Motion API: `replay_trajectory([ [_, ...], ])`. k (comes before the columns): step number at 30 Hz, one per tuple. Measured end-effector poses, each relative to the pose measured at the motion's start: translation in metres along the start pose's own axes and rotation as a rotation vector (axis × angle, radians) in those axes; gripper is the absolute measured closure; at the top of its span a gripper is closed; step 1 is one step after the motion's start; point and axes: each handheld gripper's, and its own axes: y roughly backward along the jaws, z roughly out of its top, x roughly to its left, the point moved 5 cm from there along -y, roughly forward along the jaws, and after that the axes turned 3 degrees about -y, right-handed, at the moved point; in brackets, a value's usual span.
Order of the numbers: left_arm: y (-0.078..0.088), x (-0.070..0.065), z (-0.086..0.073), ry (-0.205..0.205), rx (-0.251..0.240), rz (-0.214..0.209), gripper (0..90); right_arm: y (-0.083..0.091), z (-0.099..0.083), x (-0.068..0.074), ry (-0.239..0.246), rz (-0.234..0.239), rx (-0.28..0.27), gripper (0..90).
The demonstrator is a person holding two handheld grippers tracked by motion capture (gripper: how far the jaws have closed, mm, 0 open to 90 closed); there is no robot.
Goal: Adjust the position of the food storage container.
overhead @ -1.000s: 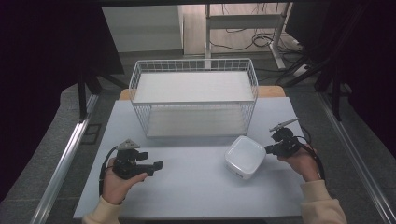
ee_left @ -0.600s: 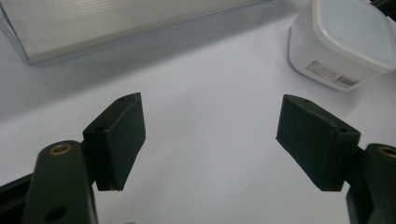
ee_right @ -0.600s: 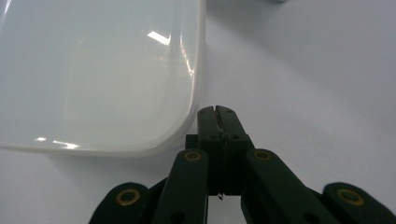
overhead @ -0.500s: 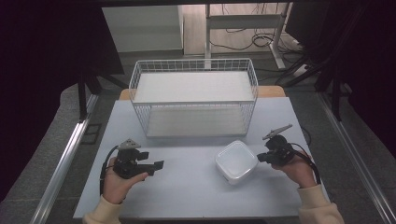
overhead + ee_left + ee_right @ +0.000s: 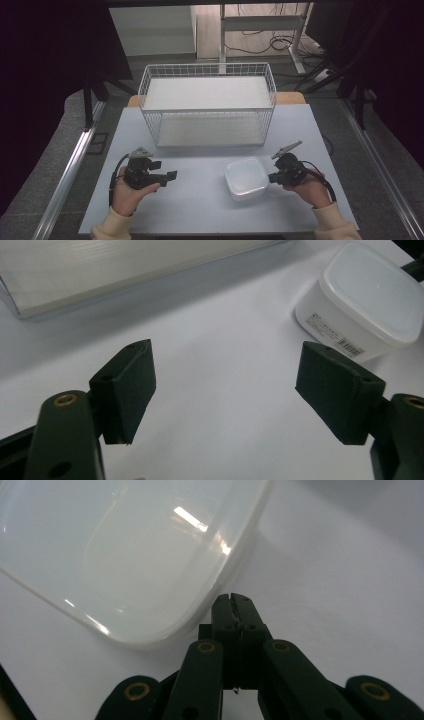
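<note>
A white lidded plastic container (image 5: 245, 177) lies flat on the table at the right front. My right gripper (image 5: 272, 177) is at its right edge. In the right gripper view the jaws are pressed together at the container's rim (image 5: 125, 555), so my right gripper (image 5: 232, 600) is shut on the lip. My left gripper (image 5: 167, 176) is held at the left front, pointing right. Its jaws stand wide apart with nothing between them (image 5: 240, 390). The container (image 5: 365, 305) shows beyond them at the upper right, well apart from the pads.
A white wire basket (image 5: 207, 107) with a pale floor stands at the back middle of the light table (image 5: 200, 210). Its lower edge (image 5: 100, 270) shows in the left gripper view. Dark floor, rails and cables surround the table.
The right gripper has come down and towards the person with the container, which was tilted up and now lies flat on the table. The left gripper has stayed still.
</note>
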Motion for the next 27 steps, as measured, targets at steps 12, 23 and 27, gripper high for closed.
replay_trajectory([
  [12,0.000,0.000,0.000,0.002,-0.013,0.004,23.8,-0.009,0.000,0.035,0.054,0.053,0.037,89.3],
  [23,-0.004,0.003,-0.002,0.007,-0.006,0.008,24.0,-0.021,0.007,0.066,0.105,0.120,0.032,89.3],
  [27,-0.004,0.003,-0.002,0.010,-0.008,0.007,24.0,-0.024,0.009,0.071,0.114,0.126,0.023,89.3],
])
